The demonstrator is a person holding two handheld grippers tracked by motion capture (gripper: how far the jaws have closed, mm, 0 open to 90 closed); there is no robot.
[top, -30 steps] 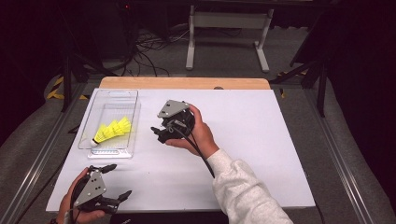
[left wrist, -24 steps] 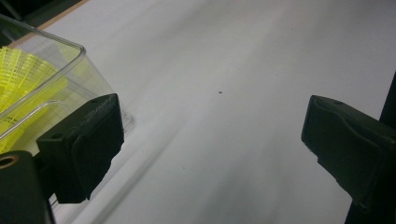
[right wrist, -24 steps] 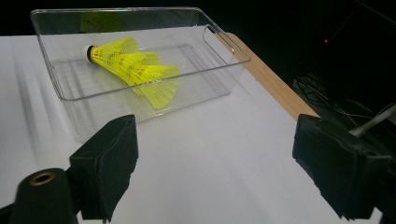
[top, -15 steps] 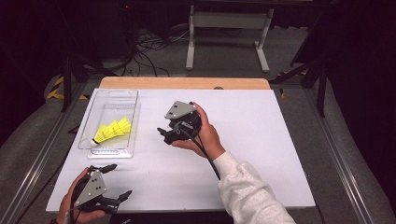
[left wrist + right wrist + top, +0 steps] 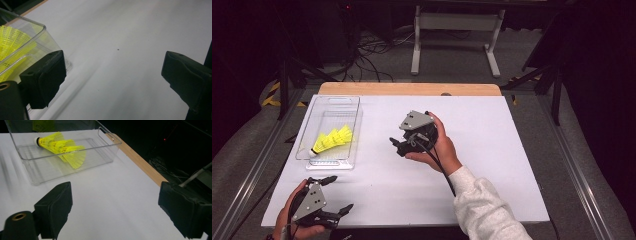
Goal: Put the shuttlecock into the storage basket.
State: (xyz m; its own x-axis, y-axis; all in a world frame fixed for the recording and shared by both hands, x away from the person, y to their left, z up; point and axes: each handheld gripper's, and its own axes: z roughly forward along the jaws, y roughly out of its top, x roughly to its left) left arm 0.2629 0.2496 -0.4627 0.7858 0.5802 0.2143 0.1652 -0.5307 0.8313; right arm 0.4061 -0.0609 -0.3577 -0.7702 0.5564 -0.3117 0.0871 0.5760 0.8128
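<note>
A clear plastic tray (image 5: pixel 353 106) lies at the table's left, and a nested stack of yellow shuttlecocks (image 5: pixel 332 139) rests in it, cork end toward the person. My right gripper (image 5: pixel 398 146) is held over the middle of the table with its jaws aimed left at the tray; it is open and empty. The right gripper view has the tray (image 5: pixel 110 152) and shuttlecocks (image 5: pixel 62 147) ahead of its gripper (image 5: pixel 115 207). At the near left corner my left gripper (image 5: pixel 339 194) is open and empty. The left gripper view shows the left gripper (image 5: pixel 112 75) beside the tray's corner (image 5: pixel 37 27).
The white tabletop (image 5: pixel 492 150) stretches right of the right hand. A wooden strip (image 5: pixel 412 89) runs along its far edge. Metal rails (image 5: pixel 572 170) flank the table. A stand's white legs (image 5: pixel 454 40) and cables lie on the floor beyond.
The right hand has carried its gripper a little to the right and toward the person, away from the tray. The left gripper has stayed put.
</note>
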